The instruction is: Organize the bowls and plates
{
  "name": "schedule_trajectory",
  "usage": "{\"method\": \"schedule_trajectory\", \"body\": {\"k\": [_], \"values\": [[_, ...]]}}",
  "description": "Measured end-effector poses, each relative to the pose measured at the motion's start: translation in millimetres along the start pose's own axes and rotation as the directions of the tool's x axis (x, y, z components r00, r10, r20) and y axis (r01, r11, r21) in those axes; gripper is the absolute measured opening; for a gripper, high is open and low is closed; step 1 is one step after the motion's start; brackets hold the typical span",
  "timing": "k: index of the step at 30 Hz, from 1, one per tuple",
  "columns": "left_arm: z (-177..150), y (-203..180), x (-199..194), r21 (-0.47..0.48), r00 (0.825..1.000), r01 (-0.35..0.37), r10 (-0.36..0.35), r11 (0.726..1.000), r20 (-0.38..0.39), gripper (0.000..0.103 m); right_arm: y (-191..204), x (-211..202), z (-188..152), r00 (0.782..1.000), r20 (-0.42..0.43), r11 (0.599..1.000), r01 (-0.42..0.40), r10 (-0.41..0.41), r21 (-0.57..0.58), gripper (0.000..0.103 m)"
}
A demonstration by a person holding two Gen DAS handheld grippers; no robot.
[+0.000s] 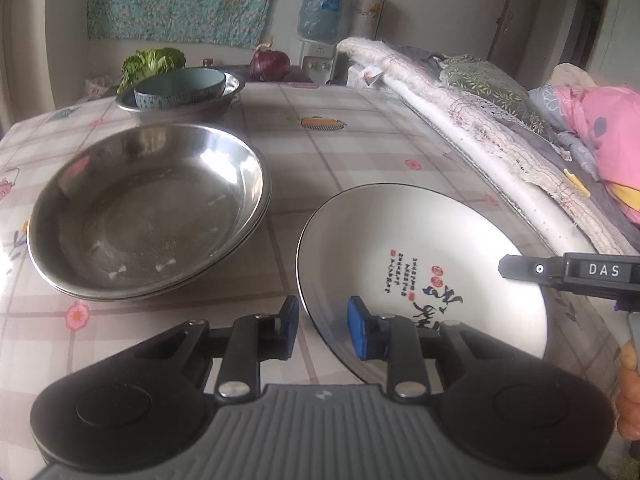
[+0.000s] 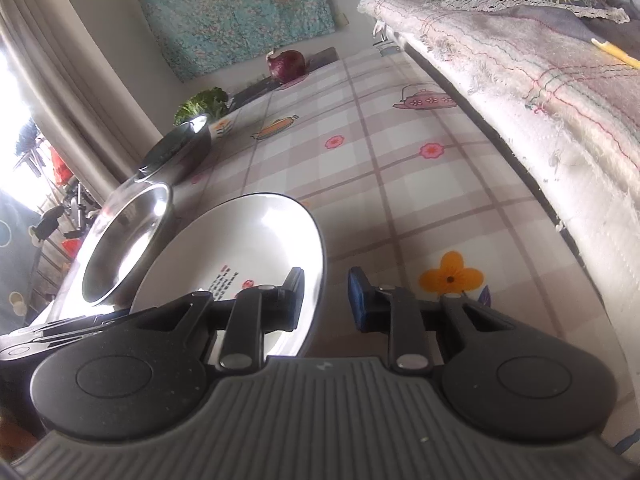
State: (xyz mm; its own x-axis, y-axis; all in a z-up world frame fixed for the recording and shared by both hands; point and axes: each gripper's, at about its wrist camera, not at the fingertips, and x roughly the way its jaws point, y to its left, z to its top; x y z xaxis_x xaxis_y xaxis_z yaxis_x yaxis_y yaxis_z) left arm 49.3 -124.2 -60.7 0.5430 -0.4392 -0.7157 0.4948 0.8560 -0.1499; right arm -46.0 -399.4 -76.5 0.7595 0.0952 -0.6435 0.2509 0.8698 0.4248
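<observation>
Left gripper: jaws spread, straddling the near-left rim of the white ceramic plate, one blue-padded finger outside the rim, the other over the plate's inner slope; whether either pad touches the rim cannot be told. Right gripper: jaws likewise parted and set across the same plate, here at its right rim, left finger over the plate's face, right finger outside above the tablecloth; contact not clear. In the left wrist view the right gripper enters from the right above the plate's far edge, and its black body carries the white lettering "DAS". The plate has a thin dark rim line and is printed with black brush calligraphy, columns of small characters and red seal marks; none of it is legible. It sits on the checked tablecloth printed with pink and orange flowers and teapots. Just left of the plate, apart from it, lies a stack of stainless steel plates, the top one empty with pale smears. Farther back stands a steel basin holding a teal ceramic bowl. Behind that, leafy greens and a red onion at the table's far end. A water dispenser with its blue bottle stands against the wall, beside a floral teal cloth. Along the right, bedding with a quilted white edge.
</observation>
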Motion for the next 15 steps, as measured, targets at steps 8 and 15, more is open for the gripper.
{"method": "schedule_trajectory", "body": {"k": [8, 15], "values": [[-0.9, 2.0, 0.3, -0.016, 1.000, 0.010, -0.010, 1.000, 0.011, 0.021, 5.9, 4.2, -4.4, 1.000, -0.008, 1.000, -0.008, 0.008, -0.002, 0.010], [-8.2, 5.7, -11.5, -0.027, 1.000, -0.004, 0.005, 1.000, 0.014, 0.019, 13.6, 5.6, -6.1, 1.000, -0.010, 1.000, 0.000, 0.000, -0.009, 0.011]]}}
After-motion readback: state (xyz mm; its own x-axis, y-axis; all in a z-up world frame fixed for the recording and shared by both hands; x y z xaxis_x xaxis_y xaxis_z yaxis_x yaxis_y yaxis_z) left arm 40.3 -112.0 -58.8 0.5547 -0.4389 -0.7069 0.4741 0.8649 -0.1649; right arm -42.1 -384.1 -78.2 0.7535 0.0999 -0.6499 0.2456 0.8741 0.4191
